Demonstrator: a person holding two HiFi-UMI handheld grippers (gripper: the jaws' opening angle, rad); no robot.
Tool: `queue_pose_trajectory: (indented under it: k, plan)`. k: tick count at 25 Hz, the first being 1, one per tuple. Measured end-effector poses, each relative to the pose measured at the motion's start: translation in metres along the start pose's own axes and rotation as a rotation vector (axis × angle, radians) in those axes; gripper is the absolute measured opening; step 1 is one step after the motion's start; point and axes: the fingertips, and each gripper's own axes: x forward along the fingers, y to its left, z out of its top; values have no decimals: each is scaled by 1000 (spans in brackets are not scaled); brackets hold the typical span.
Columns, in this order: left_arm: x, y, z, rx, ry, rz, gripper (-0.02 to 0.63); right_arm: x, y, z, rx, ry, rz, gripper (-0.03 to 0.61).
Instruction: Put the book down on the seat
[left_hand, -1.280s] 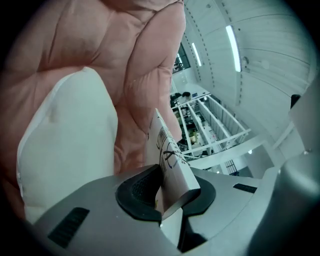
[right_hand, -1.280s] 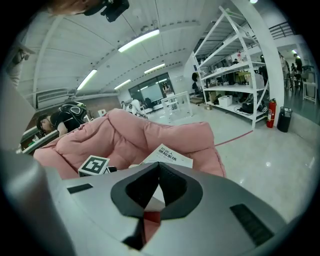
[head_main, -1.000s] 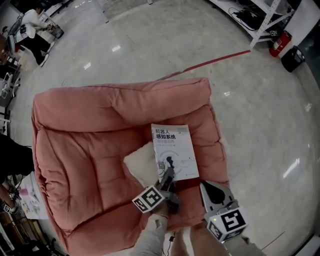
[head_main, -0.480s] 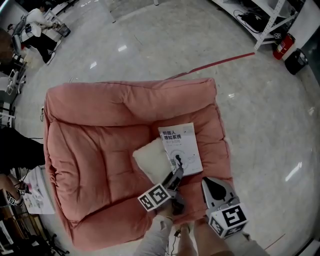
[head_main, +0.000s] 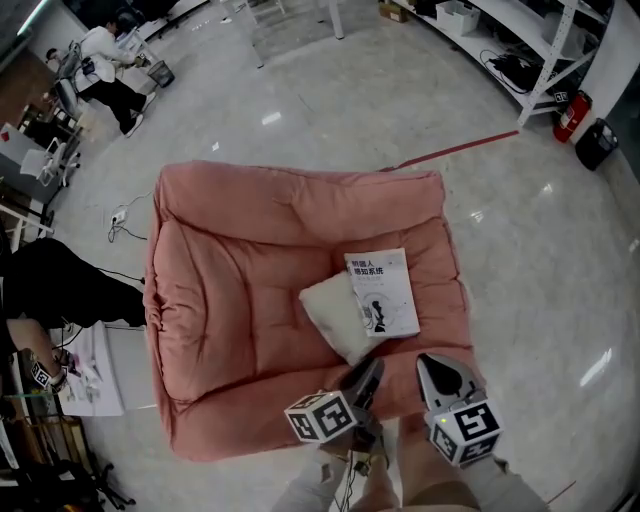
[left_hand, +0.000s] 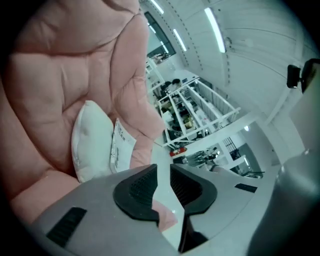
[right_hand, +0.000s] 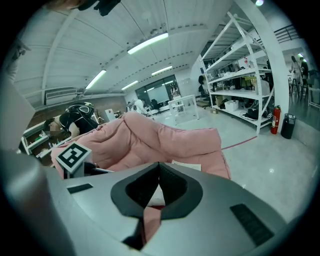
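Note:
The white book (head_main: 382, 292) lies flat on the right side of the pink cushioned seat (head_main: 230, 290), its left edge against a white pillow (head_main: 335, 312). My left gripper (head_main: 372, 368) hovers near the seat's front edge, short of the book. Its jaws are closing with a narrow gap and nothing between them. In the left gripper view the book (left_hand: 119, 147) and pillow (left_hand: 90, 140) lie beyond the jaws of that gripper (left_hand: 163, 170). My right gripper (head_main: 432, 362) sits beside it, shut and empty. The right gripper view shows its tips (right_hand: 159, 165) touching, with the book (right_hand: 186, 165) ahead.
A red floor line (head_main: 460, 150) runs to metal shelving (head_main: 540, 50), a fire extinguisher (head_main: 570, 115) and a black bin (head_main: 597, 143). A person in black (head_main: 50, 290) and papers (head_main: 95, 370) are left of the seat. Cables (head_main: 118, 215) lie on the floor.
The left gripper let go of the book's near edge and drew back toward the seat's front. The book stays flat on the seat. The whole view has pulled away.

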Motion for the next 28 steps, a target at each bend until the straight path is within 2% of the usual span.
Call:
queue_pose_trajectory:
  k: [1,4,7,14,28]
  plan:
    - [-11,-13,-2,23,-2,-20,65,-7,5,-1,-5,2,2,5]
    - [-44,-49,-7,91,-13,-71,12,-27,22,-1,-21,1,16,6]
    - [-75,-77,-11,163,-38,-104,8,-45,39,0,-27,-14,24,6]
    - [-133,-122,-29,370,-38,-106,6,-89,80,3,-75,-55,46,6]
    - [-231,-151,-85,495,-61,-123,6,-173,165,-23,-131,-110,100,5]
